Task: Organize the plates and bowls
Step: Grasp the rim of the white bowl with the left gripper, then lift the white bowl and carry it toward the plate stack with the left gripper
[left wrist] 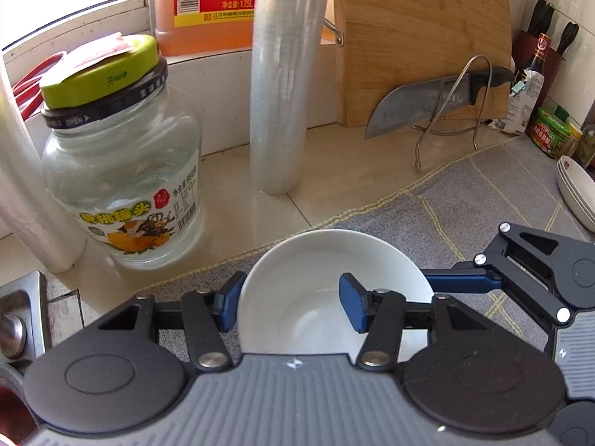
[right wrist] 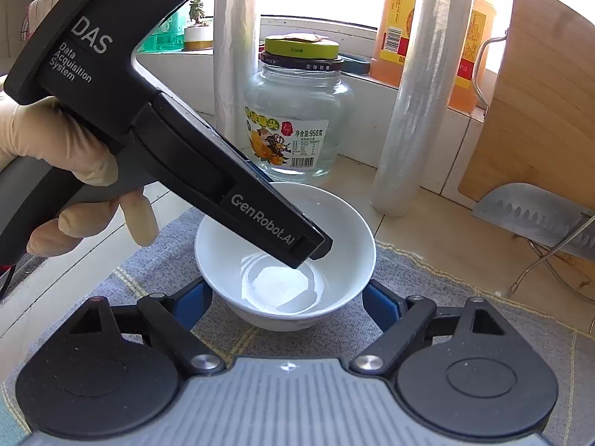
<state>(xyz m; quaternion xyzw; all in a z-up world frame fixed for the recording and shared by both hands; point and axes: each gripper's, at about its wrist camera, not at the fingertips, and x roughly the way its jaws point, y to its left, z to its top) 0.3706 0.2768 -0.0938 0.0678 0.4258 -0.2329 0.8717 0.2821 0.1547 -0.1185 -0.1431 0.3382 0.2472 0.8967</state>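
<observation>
Jaws of the left gripper (left wrist: 290, 306) pinch the rim of the bowl (left wrist: 319, 290) low in the frame, one pad outside and one inside — a hold suited to lifting it off the mat (left wrist: 465, 208). Right gripper (right wrist: 286, 306) straddles that bowl with jaws wide and apart from it, holding nothing. One bowl here; plates (left wrist: 578, 193) stack at right edge — about three. One jar (left wrist: 122, 171), one knife (left wrist: 427, 102).

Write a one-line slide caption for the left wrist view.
Left tool shut on the rim of a white ceramic bowl on a grey woven mat, beside a green-lidded glass jar.
</observation>
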